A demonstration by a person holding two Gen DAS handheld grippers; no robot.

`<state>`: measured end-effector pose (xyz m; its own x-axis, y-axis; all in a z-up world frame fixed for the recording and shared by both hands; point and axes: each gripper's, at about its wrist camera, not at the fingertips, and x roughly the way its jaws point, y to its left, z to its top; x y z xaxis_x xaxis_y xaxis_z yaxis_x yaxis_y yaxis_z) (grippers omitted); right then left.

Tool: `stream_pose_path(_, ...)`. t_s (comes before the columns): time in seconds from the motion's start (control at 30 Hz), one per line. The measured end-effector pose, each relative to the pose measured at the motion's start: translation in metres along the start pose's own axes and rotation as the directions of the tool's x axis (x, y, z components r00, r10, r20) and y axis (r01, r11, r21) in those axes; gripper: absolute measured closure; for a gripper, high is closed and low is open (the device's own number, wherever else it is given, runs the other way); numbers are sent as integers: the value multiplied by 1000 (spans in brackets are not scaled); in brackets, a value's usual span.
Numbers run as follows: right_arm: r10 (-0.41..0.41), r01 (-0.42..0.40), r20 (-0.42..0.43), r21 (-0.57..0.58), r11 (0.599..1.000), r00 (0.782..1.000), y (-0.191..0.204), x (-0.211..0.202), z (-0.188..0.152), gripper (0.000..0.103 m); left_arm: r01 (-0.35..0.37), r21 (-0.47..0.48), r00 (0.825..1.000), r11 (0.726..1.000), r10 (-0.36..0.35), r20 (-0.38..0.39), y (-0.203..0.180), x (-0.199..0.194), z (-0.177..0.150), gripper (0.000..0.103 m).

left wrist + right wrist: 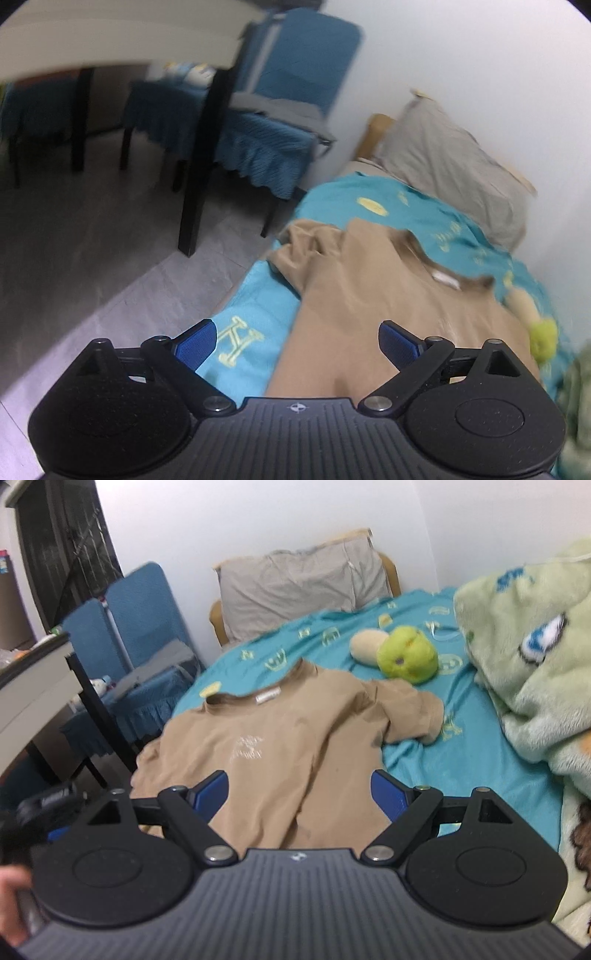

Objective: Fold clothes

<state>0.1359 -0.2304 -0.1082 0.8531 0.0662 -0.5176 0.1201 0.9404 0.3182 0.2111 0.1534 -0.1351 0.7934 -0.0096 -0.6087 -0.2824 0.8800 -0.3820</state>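
A tan T-shirt (pixel 280 746) lies spread face up on the teal bedsheet (pixel 480 760), collar toward the pillow, hem toward me. It also shows in the left wrist view (pixel 388 295), with its left sleeve bunched near the bed's edge. My left gripper (pixel 297 345) is open and empty above the shirt's lower left side, its left finger over the sheet (pixel 255 295). My right gripper (pixel 299 795) is open and empty above the shirt's hem. Both views are motion-blurred.
A green and cream plush toy (pixel 402 653) lies beyond the right sleeve. A pale green blanket (pixel 535 657) is heaped on the right. A grey pillow (pixel 303 587) leans at the headboard. Left of the bed stand blue-covered chairs (pixel 273 122), a white table (pixel 33 686) and grey floor (pixel 110 258).
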Motion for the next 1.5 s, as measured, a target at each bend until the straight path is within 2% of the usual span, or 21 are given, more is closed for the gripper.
stream_pose_path(0.1, -7, 7, -5, 15, 1000, 1000, -6, 5, 1, 17, 11, -109, 1000, 994, -11, -2, 12, 25, 11, 9)
stream_pose_path(0.27, -31, 32, -27, 55, 998, 999, -20, 24, 6, 17, 35, -256, 999, 966, -31, 21, 33, 61, 25, 16)
stream_pose_path(0.37, -46, 49, -41, 64, 997, 998, -25, 40, 9, 17, 47, -330, 999, 943, -44, 15, 45, 84, 30, 25)
stream_pose_path(0.43, -56, 58, -45, 50, 997, 997, -26, 51, 9, 17, 61, -370, 998, 927, -62, 10, 52, 99, 31, 35)
stream_pose_path(0.57, -60, 65, -85, 57, 996, 995, -31, 70, 5, 17, 95, -430, 995, 898, -101, 9, 59, 129, 32, 48)
stream_pose_path(0.67, -63, 71, -111, 72, 995, 992, -36, 82, 2, 17, 115, -446, 992, 888, -128, 0, 57, 147, 33, 69)
stream_pose_path(0.73, -71, 80, -124, 73, 994, 990, -39, 88, 1, 17, 129, -413, 990, 901, -140, 3, 51, 151, 37, 94)
stream_pose_path(0.8, -70, 82, -135, 85, 993, 988, -41, 92, -1, 17, 143, -375, 988, 916, -152, 7, 44, 154, 42, 97)
stream_pose_path(0.83, -69, 82, -139, 93, 992, 988, -43, 93, -2, 17, 174, -368, 984, 914, -180, 18, 41, 152, 46, 99)
stream_pose_path(0.87, -65, 80, -143, 103, 991, 988, -44, 93, -3, 17, 209, -363, 977, 908, -213, 31, 38, 150, 51, 99)
stream_pose_path(0.9, -61, 78, -147, 112, 991, 987, -45, 93, -3, 17, 225, -336, 974, 914, -224, 43, 34, 144, 59, 100)
stream_pose_path(0.97, -60, 79, -152, 126, 989, 987, -46, 92, -4, 17, 234, -293, 972, 927, -217, 88, 31, 129, 73, 100)
stream_pose_path(1.07, -67, 79, -128, 88, 993, 990, -38, 90, -5, 17, 164, -302, 983, 939, -131, 128, 45, 113, 82, 100)
stream_pose_path(1.17, -70, 79, -132, 67, 995, 989, -35, 92, -6, 17, 35, -279, 998, 960, -19, 61, 61, 116, 75, 100)
stream_pose_path(1.23, -72, 82, -140, 68, 994, 988, -36, 94, -6, 17, -12, -297, 1000, 955, 12, -3, 75, 122, 63, 100)
stream_pose_path(1.27, -73, 86, -149, 83, 993, 986, -40, 95, -6, 17, -20, -307, 999, 952, 9, -38, 81, 125, 57, 100)
stream_pose_path(1.37, -77, 96, -165, 113, 989, 983, -46, 95, -7, 17, 56, -339, 996, 939, -78, -50, 97, 130, 47, 98)
stream_pose_path(1.4, -79, 99, -165, 115, 988, 983, -46, 95, -7, 17, 83, -353, 994, 932, -103, -39, 102, 130, 47, 92)
stream_pose_path(1.43, -80, 99, -164, 114, 988, 983, -46, 94, -7, 18, 103, -368, 992, 924, -121, -26, 107, 132, 50, 77)
stream_pose_path(1.47, -78, 97, -162, 112, 989, 984, -45, 93, -7, 18, 117, -377, 991, 919, -131, -13, 110, 133, 53, 67)
stream_pose_path(1.5, -75, 93, -161, 107, 990, 984, -44, 93, -7, 18, 114, -361, 992, 926, -122, 1, 109, 136, 59, 52)
